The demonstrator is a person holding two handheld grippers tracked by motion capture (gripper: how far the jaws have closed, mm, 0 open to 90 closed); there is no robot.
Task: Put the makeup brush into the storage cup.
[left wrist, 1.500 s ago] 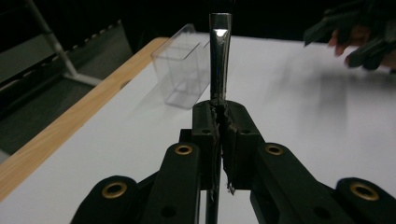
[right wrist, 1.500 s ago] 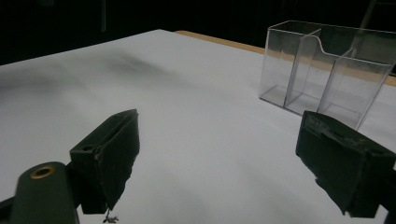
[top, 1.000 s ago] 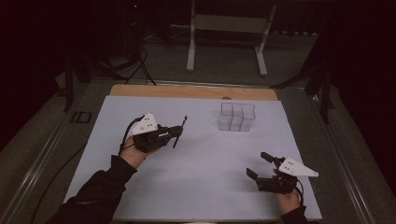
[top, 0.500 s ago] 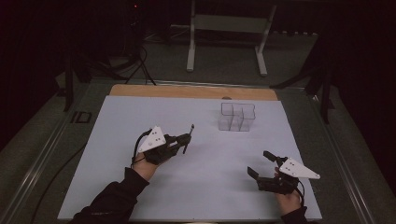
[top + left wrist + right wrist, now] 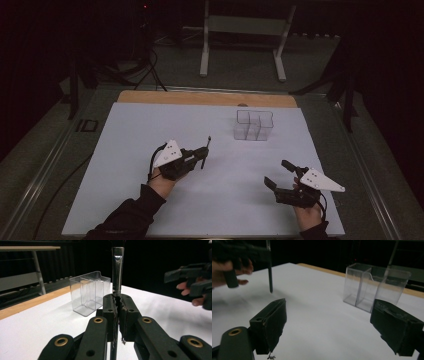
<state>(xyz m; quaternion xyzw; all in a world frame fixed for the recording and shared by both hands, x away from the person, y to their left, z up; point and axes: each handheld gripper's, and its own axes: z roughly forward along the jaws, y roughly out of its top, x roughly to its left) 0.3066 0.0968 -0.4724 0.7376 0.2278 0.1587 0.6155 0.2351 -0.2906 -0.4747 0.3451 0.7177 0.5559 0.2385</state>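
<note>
Holding a thin dark stick-like tool, metal ferrule up, maybe a makeup brush, pinched tight in the left claw just above the white desk, left of centre. Looks about halfway: picked up, not yet dropped off. Guessing it's headed for the clear divided organizer at the far right, compartments all empty so far. Right claw spread wide, gripping nothing, hovering near the right front edge.
</note>
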